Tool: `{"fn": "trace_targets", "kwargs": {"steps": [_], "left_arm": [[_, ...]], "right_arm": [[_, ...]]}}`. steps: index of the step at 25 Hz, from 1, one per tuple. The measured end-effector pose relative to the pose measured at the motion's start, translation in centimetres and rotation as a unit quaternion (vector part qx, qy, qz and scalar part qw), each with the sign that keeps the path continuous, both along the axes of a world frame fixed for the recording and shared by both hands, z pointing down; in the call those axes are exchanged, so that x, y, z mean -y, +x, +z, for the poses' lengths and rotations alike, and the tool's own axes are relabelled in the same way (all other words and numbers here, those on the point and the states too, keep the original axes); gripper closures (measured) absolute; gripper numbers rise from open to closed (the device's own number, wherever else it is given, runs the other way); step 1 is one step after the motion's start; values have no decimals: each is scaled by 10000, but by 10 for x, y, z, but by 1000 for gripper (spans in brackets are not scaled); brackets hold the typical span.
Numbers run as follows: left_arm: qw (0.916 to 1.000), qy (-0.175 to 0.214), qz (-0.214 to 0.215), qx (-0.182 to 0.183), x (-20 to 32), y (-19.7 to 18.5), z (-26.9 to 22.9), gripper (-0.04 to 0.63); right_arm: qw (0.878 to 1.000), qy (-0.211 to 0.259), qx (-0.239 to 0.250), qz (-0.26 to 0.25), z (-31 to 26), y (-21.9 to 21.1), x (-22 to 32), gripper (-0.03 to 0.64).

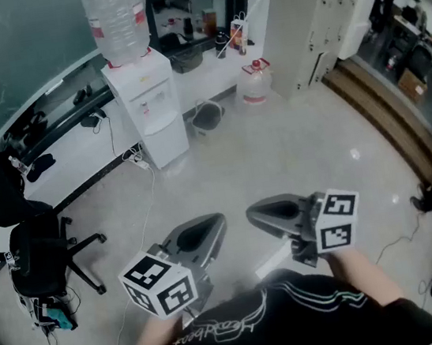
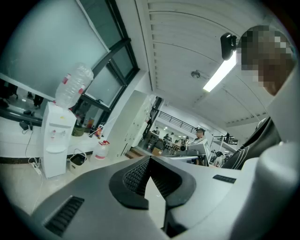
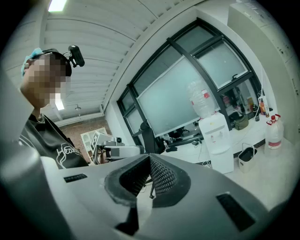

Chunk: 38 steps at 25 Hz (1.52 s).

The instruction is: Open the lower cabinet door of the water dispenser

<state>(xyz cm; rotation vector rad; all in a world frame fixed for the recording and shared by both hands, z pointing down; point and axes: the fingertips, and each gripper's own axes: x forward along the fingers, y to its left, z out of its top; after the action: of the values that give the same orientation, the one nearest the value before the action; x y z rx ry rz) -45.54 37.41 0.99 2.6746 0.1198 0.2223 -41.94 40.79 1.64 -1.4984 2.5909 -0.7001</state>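
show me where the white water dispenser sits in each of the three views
Head view: the water dispenser stands upper left of centre, against the white ledge.
Left gripper view: it is at the far left edge, at mid height.
Right gripper view: it is right of centre, at mid height.
Shared landmark: the red-capped water jug on the floor, to the dispenser's right in all three views.

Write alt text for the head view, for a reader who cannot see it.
Two grippers, the left gripper and the right gripper, both shut and empty, are held over a pale floor. Ahead stands a white water dispenser, bottle on top, its lower cabinet door closed.
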Motion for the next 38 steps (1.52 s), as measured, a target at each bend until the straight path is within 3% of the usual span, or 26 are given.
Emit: {"fn": "trace_targets", "kwargs": {"steps": [9,20,29,38], "left_arm": [[10000,53,-2,-13,2,3,-7,595],[9995,-150,-127,231,25,44,19,595],[9961,-408,-382,677,83,147,53,595],[9909,-616,-602,1032,140,290,91,595]], "right_arm": [[10000,9,-70,16,-9,1,-2,604],[9996,-138,97,243,19,49,25,604],[9984,-324,459,81,49,149,82,604],[9967,-508,596,-195,79,283,141,604]]}}
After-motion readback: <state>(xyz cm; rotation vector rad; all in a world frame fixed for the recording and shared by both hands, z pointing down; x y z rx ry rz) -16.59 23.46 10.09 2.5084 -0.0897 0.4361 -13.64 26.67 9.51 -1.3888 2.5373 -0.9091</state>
